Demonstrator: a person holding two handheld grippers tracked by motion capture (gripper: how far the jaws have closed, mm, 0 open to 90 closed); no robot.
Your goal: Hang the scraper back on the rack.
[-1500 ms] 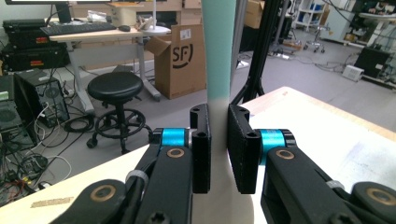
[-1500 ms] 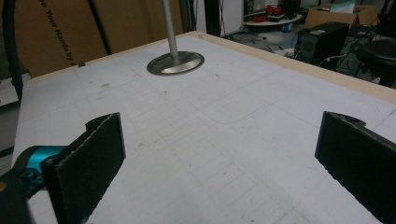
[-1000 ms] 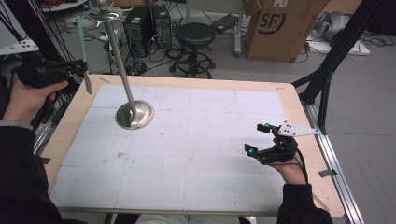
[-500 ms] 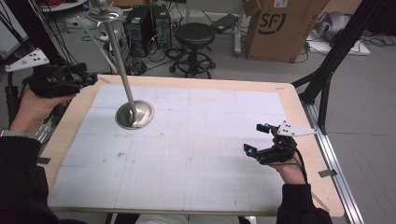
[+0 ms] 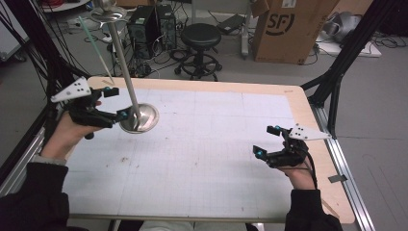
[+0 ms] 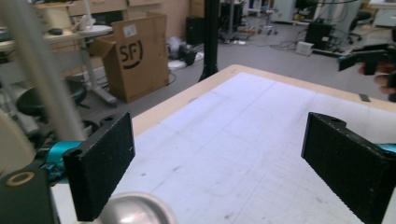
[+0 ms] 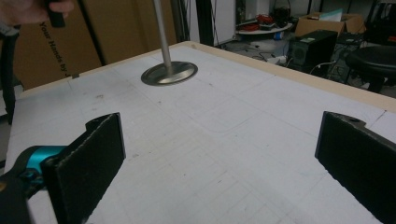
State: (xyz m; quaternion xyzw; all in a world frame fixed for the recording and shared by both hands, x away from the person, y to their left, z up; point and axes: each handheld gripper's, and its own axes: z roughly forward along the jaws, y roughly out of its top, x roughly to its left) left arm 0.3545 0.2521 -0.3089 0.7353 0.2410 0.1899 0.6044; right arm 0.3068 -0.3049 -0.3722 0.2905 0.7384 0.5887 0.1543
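The table (image 5: 202,159) spans the frame's middle, its gridded top bare from centre to lower right. A metal stand (image 5: 139,118) sits upper left — pole rising upright, leaning slightly toward the top edge. The left gripper (image 5: 114,103) is spread wide just beside its round base; the right gripper (image 5: 267,140), lower right, is spread wide too.

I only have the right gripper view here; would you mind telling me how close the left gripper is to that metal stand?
Observer: In the high view the left gripper sits at the edge of the metal stand, jaws wide open, at its round base.
Operator: Thank you. Is anything on top of the pole?
Observer: Yes, a small round plate tops it, with a thin green rod slanting down beside it.
Operator: And where is my own gripper?
Observer: The right gripper is near the table's right edge, open and holding nothing.
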